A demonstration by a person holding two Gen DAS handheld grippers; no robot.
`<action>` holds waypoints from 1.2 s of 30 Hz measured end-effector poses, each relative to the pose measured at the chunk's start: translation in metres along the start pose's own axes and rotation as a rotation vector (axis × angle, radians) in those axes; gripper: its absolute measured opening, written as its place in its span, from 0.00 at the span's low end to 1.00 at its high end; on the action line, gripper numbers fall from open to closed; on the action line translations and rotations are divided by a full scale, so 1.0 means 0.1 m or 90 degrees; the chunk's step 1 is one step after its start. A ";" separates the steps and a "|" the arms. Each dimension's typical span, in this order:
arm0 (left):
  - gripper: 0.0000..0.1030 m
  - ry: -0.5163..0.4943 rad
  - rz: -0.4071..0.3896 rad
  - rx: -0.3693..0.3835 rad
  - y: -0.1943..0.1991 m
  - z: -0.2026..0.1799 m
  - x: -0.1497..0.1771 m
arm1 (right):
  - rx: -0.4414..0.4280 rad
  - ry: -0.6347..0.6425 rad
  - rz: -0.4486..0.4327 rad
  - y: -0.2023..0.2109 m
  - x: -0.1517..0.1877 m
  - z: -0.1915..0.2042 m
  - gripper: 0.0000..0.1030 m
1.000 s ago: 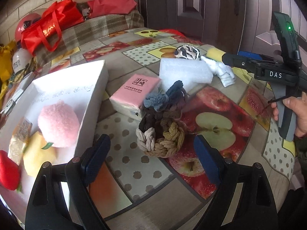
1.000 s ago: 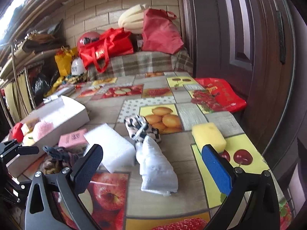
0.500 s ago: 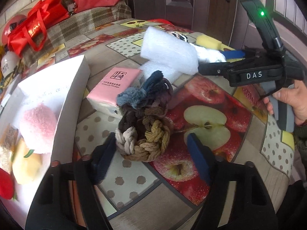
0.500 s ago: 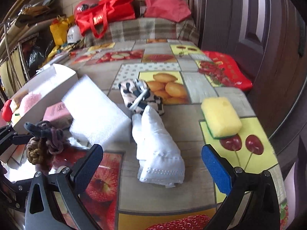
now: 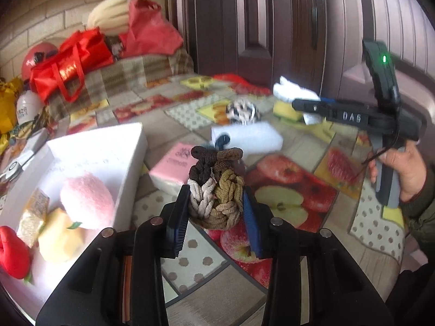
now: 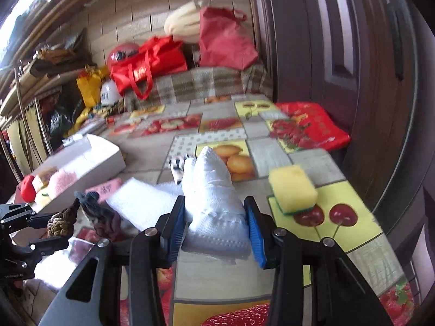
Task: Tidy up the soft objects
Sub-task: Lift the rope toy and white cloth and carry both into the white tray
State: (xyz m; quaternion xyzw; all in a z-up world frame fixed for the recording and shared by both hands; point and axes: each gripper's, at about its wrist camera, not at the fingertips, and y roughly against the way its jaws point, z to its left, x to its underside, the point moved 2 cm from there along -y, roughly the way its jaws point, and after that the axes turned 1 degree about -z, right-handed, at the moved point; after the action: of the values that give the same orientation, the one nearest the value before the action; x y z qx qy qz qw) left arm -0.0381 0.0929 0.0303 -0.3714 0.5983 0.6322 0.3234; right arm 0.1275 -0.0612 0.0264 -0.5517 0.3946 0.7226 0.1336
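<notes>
Left gripper [image 5: 216, 212] closing on the braided rope bundle [image 5: 216, 193], lifted just right of the white box [image 5: 108, 146]. Right gripper [image 6: 216, 228] clamped on the white cloth [image 6: 214, 198], near the yellow sponge [image 6: 292, 187].

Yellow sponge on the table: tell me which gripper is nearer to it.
Right. The right gripper, shut on the white folded cloth, sits just beside the yellow sponge. The left gripper, closing on the braided hair ties, is across the table near the white box.
</notes>
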 end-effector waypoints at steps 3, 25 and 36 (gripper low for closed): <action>0.35 0.023 -0.048 -0.013 0.14 0.08 -0.02 | 0.003 0.022 -0.050 0.14 -0.04 0.07 0.41; 0.35 0.044 -0.132 -0.071 0.51 0.33 0.07 | -0.101 0.076 -0.083 0.13 -0.02 0.84 0.42; 0.36 0.073 -0.138 -0.135 0.72 0.77 0.21 | -0.163 0.095 -0.057 0.03 0.03 1.25 0.42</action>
State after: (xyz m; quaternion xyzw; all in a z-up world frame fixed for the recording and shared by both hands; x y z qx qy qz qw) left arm -0.1169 0.1634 0.0497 -0.5014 0.5020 0.6307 0.3143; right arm 0.0380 0.0253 0.0350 -0.6333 0.2828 0.7175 0.0650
